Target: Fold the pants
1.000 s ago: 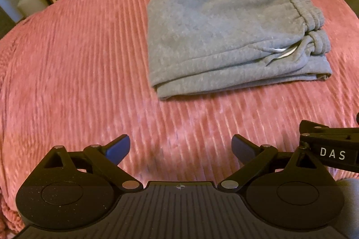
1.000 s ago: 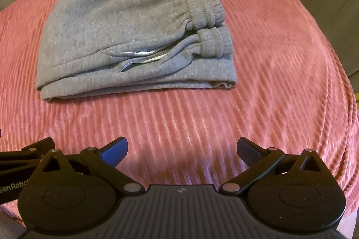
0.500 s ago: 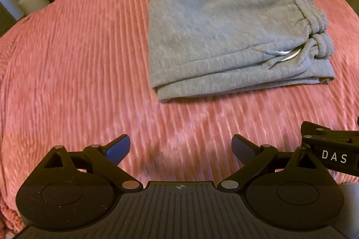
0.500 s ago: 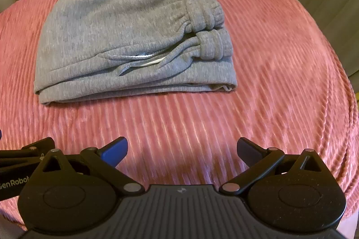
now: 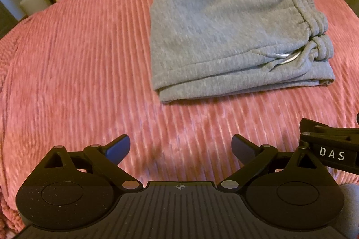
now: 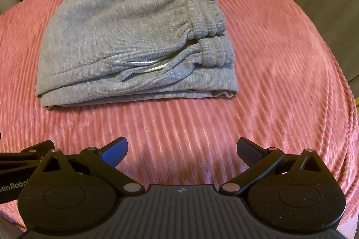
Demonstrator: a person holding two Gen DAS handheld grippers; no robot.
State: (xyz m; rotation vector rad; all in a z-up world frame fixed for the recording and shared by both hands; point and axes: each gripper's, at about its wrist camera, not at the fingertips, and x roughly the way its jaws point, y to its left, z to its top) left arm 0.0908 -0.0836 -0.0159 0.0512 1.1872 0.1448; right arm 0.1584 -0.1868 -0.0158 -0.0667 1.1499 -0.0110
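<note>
The folded gray pants [image 5: 233, 36] lie on the pink bed [image 5: 78, 59], away from both claws, left [image 5: 180, 148] and right [image 6: 182, 149], each spread wide apart.

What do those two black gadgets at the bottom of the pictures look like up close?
Each hand-held gripper is matte black plastic: a ribbed central body, two round discs, and hinged linkage bars with silver pins. The left hand-held gripper and right hand-held gripper each have one blue finger pad and one dark one. White lettering "DAS" marks the right one's side.
</note>
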